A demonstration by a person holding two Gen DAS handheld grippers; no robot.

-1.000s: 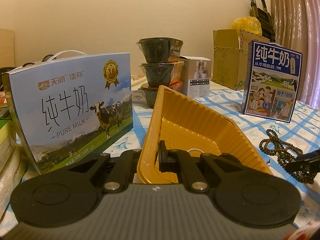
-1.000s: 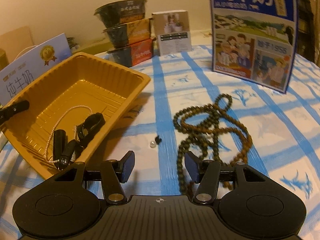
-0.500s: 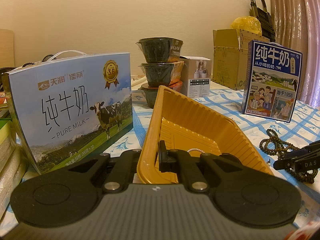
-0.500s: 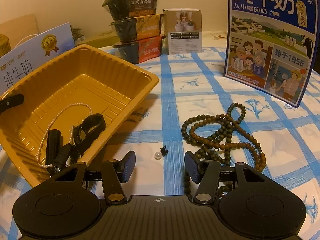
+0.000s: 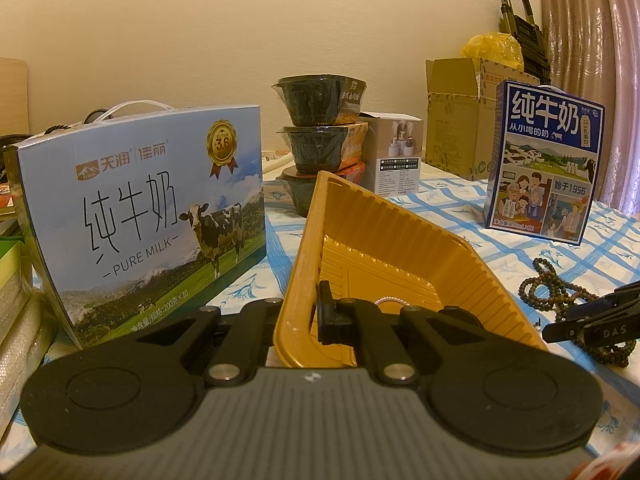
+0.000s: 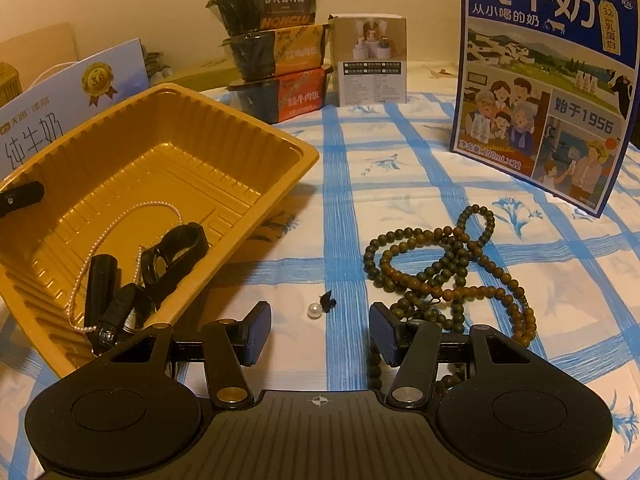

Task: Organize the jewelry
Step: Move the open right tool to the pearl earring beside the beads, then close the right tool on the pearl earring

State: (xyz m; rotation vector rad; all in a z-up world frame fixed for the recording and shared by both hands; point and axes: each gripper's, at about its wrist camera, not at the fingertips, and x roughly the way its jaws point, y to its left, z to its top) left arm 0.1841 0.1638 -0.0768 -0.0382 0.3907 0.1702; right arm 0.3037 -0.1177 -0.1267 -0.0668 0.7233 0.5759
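Observation:
A yellow plastic tray [image 6: 256, 136] [image 5: 400, 232] sits tilted on the blue-checked cloth. It holds a thin pearl chain [image 6: 116, 224] and a black strap-like piece [image 6: 172, 252]. My left gripper [image 5: 308, 312] is shut on the tray's near rim. My right gripper [image 6: 318, 334] is open, low over the cloth. A small pearl earring [image 6: 314, 311] lies just ahead between its fingers. A long string of dark wooden beads [image 6: 448, 256] [image 5: 560, 288] lies to its right, partly under the right finger.
A blue milk carton box [image 6: 544, 80] stands at the back right. Three stacked instant-meal bowls [image 6: 276, 60] and a small white box [image 6: 372, 64] stand behind the tray. A large pure milk box [image 5: 152, 208] stands left of the tray.
My right gripper has moved forward and lower toward the earring and beads, staying open. The left gripper keeps its hold on the tray rim.

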